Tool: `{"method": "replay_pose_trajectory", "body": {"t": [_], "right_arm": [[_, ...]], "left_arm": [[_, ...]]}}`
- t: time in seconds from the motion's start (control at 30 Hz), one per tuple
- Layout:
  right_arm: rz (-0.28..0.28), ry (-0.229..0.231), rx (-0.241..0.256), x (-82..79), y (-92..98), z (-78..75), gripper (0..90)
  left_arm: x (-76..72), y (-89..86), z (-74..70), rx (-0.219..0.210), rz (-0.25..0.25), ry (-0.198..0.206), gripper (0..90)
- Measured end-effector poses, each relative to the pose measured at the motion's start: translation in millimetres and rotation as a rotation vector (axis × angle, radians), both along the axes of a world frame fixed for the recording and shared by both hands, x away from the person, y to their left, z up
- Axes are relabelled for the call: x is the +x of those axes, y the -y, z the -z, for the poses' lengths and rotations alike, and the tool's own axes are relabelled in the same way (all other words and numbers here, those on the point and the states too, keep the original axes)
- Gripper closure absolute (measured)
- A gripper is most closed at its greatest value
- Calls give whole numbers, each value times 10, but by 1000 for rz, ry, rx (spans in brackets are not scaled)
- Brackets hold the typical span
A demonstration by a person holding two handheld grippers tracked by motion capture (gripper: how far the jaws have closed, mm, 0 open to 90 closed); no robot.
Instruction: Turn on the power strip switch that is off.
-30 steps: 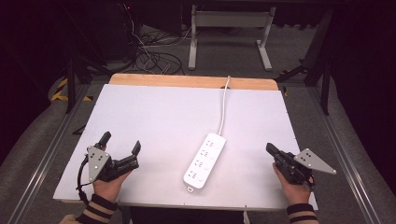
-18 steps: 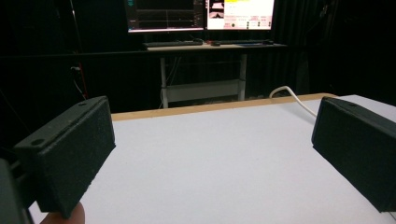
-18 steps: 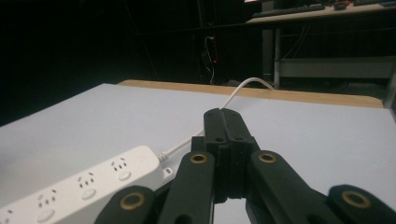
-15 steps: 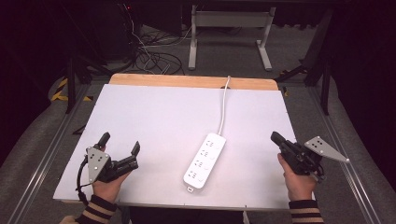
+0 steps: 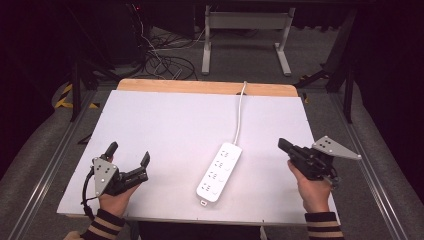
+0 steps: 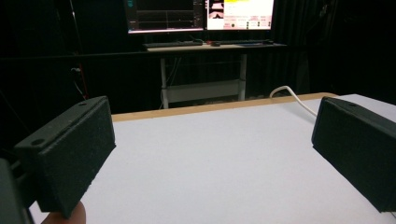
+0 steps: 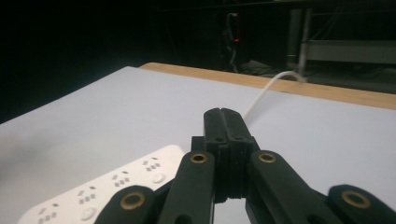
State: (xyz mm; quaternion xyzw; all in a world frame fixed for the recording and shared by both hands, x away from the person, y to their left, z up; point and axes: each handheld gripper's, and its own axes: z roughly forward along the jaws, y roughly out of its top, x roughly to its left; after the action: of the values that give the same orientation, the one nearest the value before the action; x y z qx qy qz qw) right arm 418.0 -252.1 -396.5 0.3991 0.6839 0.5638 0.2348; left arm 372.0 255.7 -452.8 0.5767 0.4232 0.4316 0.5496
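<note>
A white power strip (image 5: 219, 171) lies slantwise near the middle front of the white table (image 5: 180, 120), its white cable (image 5: 240, 112) running off the far edge. My left gripper (image 5: 129, 153) rests at the front left, held by a hand, its jaws wide open with bare table between them (image 6: 212, 158). My right gripper (image 5: 281, 144) is at the front right, a little above the table, its jaws pressed together with nothing in them (image 7: 222, 122). The power strip (image 7: 100, 186) lies just to the left of the right gripper, and the cable (image 7: 268, 88) runs beyond it.
A wooden strip (image 5: 205, 86) edges the far side of the table. Beyond it stand a desk frame (image 5: 245, 30) and loose cables (image 5: 160, 62) on the floor. Monitors (image 6: 201, 14) glow on a far desk. Metal rails (image 5: 45, 165) flank the table.
My right gripper has drifted slightly outward to the right and lifted a little, staying shut. The left gripper and the power strip have not moved.
</note>
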Motion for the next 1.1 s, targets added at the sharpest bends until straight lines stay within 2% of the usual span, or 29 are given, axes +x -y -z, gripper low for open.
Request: {"method": "replay_pose_trajectory", "body": {"t": [0.13, 0.23, 0.3, 0.33, 0.37, 0.4, 0.43, 0.5, 0.57, 0.6, 0.63, 0.77, 0.87, 0.97, 1.03, 1.07, 1.1], "right_arm": [[36, 21, 20, -20, 200, -6, 900], [23, 43, 13, -43, 224, -61, 900], [-11, 80, 41, -90, 203, -162, 900], [-7, 79, 31, -112, 183, -215, 900], [-1, 106, -43, -150, 133, -289, 900], [-16, 138, -78, -201, 78, -369, 900], [-39, 157, -66, -250, 27, -448, 900], [-81, 184, -83, -319, -87, -587, 900], [-123, 175, -86, -336, -214, -667, 900], [-123, 175, -86, -336, -214, -667, 900], [-156, 149, -110, -297, -352, -690, 900], [-204, 70, -141, -144, -624, -635, 900], [-230, 39, -167, -54, -788, -580, 900], [-245, 23, -205, -11, -944, -544, 900], [-253, 22, -248, -1, -1050, -531, 900], [-253, 22, -248, -1, -1050, -531, 900], [-275, 7, -268, 18, -1146, -499, 900]], "left_arm": [[4, -1, 3, -5, 2, -8, 2], [3, 5, 2, 3, -3, -2, 2], [5, 11, 6, 2, 1, -5, 2], [7, 10, 7, 4, 2, -6, 2], [6, 9, 8, 4, -1, -7, 2], [5, 9, 9, 2, 0, -7, 2], [5, 9, 8, 2, -1, -6, 2], [3, 7, 9, 2, -1, -7, 2], [0, 5, 8, 5, -3, -4, 2], [0, 5, 8, 5, -3, -4, 2], [1, 5, 7, 4, -4, -4, 2], [4, -1, 6, 2, -1, -5, 2], [2, -6, 7, -1, -3, -6, 2], [0, -6, 6, -5, -2, -7, 2], [-1, -8, 5, -3, -3, -5, 2], [-2, -7, 4, -2, -2, -4, 2], [-4, -4, 5, -4, -2, -3, 2]]}}
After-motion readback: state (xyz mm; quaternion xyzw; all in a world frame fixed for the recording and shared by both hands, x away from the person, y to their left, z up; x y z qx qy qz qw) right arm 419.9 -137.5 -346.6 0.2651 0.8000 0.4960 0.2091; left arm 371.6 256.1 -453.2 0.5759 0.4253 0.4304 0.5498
